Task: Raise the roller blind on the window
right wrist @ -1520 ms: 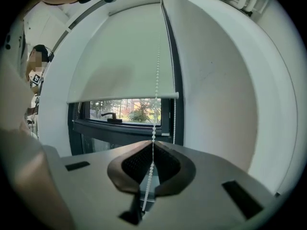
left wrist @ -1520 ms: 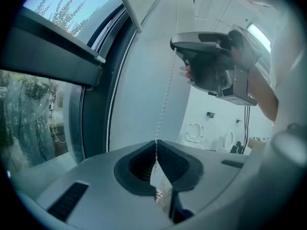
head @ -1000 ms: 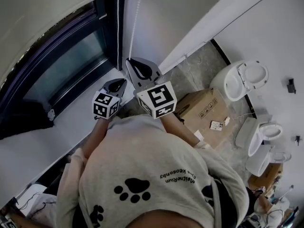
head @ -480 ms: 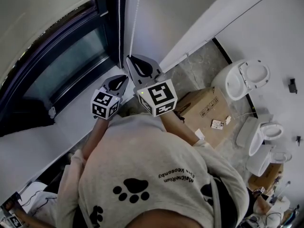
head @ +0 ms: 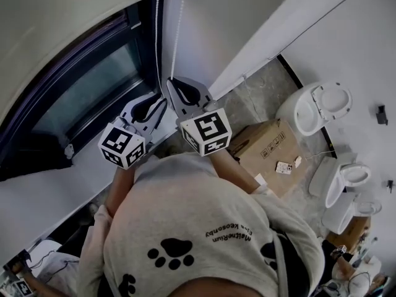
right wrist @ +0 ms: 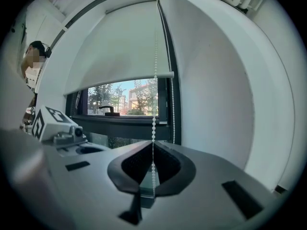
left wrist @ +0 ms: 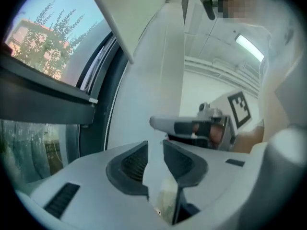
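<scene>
**A:** Which step is this?

**B:** Mid-pull, I'd say. The right gripper (right wrist: 152,147) is clenched on the white beaded pull chain (right wrist: 154,104), which runs straight up from its jaws. The left gripper (left wrist: 154,145) has just been opening its jaws, and nothing shows between them.

**A:** And the white fabric roller blind (right wrist: 120,47)?

**B:** Its bottom bar hangs above the right gripper, across the upper part of the dark-framed window (right wrist: 120,97). Next, the left gripper likely regrips the chain.
</scene>
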`<state>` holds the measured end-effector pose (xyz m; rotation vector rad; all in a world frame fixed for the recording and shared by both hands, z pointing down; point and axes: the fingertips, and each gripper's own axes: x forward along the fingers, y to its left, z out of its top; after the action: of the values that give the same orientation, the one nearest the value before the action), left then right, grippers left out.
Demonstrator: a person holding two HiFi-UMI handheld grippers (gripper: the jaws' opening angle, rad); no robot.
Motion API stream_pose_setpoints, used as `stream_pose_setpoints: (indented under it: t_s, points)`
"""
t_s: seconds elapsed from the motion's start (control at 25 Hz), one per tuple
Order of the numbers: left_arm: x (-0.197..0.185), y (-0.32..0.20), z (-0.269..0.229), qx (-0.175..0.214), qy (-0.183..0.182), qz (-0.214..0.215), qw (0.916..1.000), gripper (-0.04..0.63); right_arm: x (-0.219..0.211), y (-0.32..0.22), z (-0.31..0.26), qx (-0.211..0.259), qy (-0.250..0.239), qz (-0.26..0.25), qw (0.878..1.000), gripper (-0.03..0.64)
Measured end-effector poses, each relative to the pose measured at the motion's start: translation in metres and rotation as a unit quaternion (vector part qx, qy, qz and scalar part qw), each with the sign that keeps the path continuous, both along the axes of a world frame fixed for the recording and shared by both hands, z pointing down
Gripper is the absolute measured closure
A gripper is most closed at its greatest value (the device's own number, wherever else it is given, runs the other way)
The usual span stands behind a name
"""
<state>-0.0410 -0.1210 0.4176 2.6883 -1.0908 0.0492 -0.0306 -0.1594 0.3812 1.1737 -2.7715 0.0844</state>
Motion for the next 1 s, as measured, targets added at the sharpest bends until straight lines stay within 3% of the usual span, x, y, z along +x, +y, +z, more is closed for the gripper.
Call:
stream_pose_setpoints:
  t_s: [0.04,0.08,0.4,1.0]
  points:
    - [-0.002,-0.002,-0.014,0.009,0.011,0.000,0.9999,0.474,0.001,-0.001,-0.001,0.000,-0.001,0.001,1.000,0.606]
    - [-0.003,-0.005,-0.027,0.018,0.021,0.000,0.9996,0.472,0.001,-0.003,-0.001,0.001,-0.002,0.001,1.000,0.606]
    - [0.003,-0.023,-0.113,0.081,0.021,0.021,0.9963,0.486,-0.003,-0.003,-0.002,0.003,-0.006,-0.005,1.000,0.606]
    - [0.019,-0.051,-0.190,0.147,0.006,0.040,0.9883,0.514,-0.006,-0.003,0.000,0.008,-0.003,-0.013,1.000,0.606]
